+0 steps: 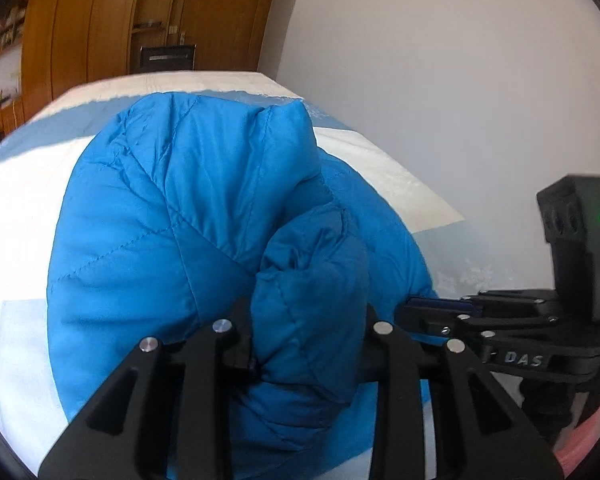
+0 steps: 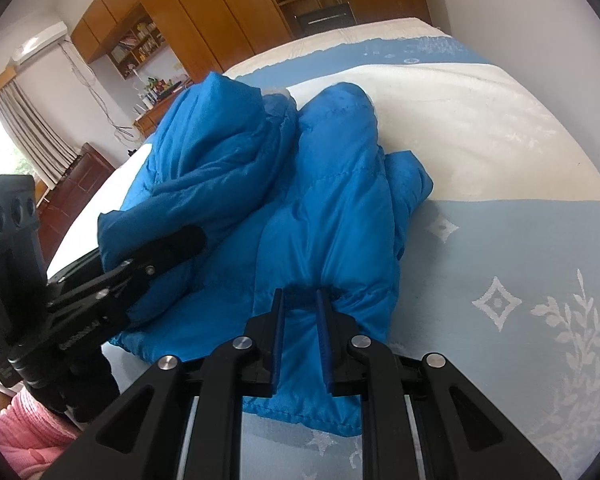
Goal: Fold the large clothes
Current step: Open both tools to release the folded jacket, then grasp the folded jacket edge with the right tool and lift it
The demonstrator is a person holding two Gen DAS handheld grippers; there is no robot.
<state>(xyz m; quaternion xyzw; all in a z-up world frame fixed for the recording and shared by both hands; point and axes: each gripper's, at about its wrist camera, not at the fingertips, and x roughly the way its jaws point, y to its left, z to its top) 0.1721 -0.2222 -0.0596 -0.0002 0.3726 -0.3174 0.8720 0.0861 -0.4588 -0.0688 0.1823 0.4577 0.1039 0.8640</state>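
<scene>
blue quilted down jacket bunched on pale bedspread; left gripper clamped on puffy fold, right gripper pinching hem, likely to lay both edges together.

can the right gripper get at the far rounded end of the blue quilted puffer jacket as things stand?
Probably not without letting go: the right gripper is pinching the blue quilted puffer jacket at its near edge. Nothing else blocks the path.

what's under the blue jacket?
The blue jacket lies bunched on a pale blue and white bedspread, which shows all round it. Anything beneath its folds is covered.
</scene>
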